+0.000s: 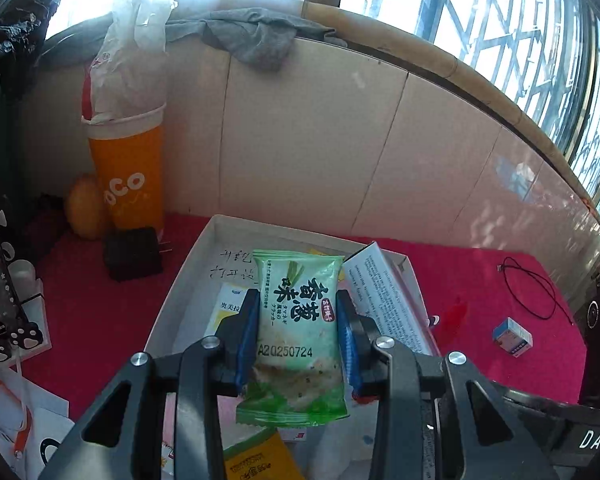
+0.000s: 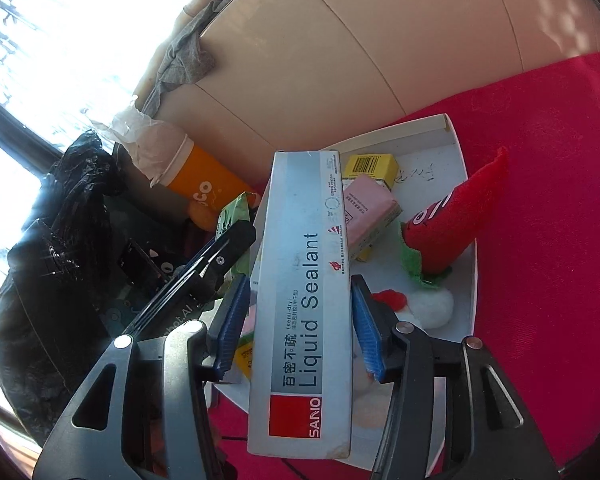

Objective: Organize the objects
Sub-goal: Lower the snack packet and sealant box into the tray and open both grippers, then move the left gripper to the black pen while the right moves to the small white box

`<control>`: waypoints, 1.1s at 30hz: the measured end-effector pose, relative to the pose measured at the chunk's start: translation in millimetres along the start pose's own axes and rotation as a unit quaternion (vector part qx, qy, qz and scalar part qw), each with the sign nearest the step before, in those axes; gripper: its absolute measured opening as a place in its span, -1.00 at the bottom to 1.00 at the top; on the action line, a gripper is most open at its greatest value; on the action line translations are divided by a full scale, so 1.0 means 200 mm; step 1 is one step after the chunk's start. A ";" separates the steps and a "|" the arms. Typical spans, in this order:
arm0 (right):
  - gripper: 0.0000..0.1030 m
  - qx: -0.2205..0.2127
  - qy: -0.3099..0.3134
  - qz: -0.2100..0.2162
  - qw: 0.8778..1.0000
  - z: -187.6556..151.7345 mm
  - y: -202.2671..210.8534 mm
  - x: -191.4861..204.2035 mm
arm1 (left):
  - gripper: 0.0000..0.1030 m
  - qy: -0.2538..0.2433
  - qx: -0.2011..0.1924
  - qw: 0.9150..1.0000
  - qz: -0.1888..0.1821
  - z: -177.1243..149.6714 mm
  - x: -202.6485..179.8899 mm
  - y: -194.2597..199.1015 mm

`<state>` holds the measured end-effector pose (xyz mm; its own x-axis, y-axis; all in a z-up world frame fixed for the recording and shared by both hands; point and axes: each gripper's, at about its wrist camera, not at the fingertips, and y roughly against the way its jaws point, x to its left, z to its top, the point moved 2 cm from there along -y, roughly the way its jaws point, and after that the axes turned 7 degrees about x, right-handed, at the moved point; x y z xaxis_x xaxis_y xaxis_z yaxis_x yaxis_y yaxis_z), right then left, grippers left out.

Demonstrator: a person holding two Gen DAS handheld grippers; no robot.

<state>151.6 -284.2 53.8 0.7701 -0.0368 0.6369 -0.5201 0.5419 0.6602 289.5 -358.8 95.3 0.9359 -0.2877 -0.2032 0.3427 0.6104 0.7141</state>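
- Green cracker packet (image 1: 300, 332) clamped upright between the blue-padded fingers of the left gripper (image 1: 298, 340), held above the white tray (image 1: 188, 268).
- Grey Liquid Sealant box (image 2: 300, 300) gripped lengthwise by the right gripper (image 2: 300, 320), over the same tray.
- Inside the tray: pink box (image 2: 370, 210), yellow box (image 2: 370, 166), red plush (image 2: 456, 216).
- Orange cup (image 1: 130, 168) left of the tray on the red worktop (image 1: 500, 360).

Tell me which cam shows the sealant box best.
The right wrist view: the sealant box fills the centre between the right gripper jaws, its "Liquid Sealant" label readable. The left wrist view shows only its printed side, partly hidden behind the cracker packet.
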 end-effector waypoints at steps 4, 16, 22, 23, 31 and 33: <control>0.65 -0.024 -0.019 -0.011 0.999 0.00 0.04 -0.08 | 1.00 0.020 -0.021 0.999 0.041 0.01 0.06 0.03; 0.77 -0.054 -0.015 -0.015 0.998 -0.05 0.31 -0.21 | 1.00 -0.036 -0.058 0.997 0.034 -0.04 -0.16 0.17; 0.77 -0.083 0.007 -0.007 0.996 -0.11 0.60 -0.31 | 1.00 -0.059 -0.057 0.996 -0.027 -0.09 -0.33 0.24; 0.77 -0.095 0.005 -0.005 0.995 -0.13 0.67 -0.34 | 1.00 -0.063 -0.057 0.996 -0.036 -0.11 -0.37 0.25; 0.77 -0.163 0.002 -0.057 0.985 -0.25 1.09 -0.65 | 1.00 -0.199 -0.017 0.973 -0.113 -0.40 -0.85 0.26; 0.77 -0.171 -0.002 -0.064 0.983 -0.27 1.18 -0.74 | 1.00 -0.234 0.007 0.962 -0.139 -0.52 -0.98 0.24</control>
<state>-64.2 -105.6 93.4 0.8193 -0.1257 0.5595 -0.2645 0.7829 0.5632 131.4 -197.1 100.4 0.6675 -0.7416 -0.0665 0.5711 0.4527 0.6848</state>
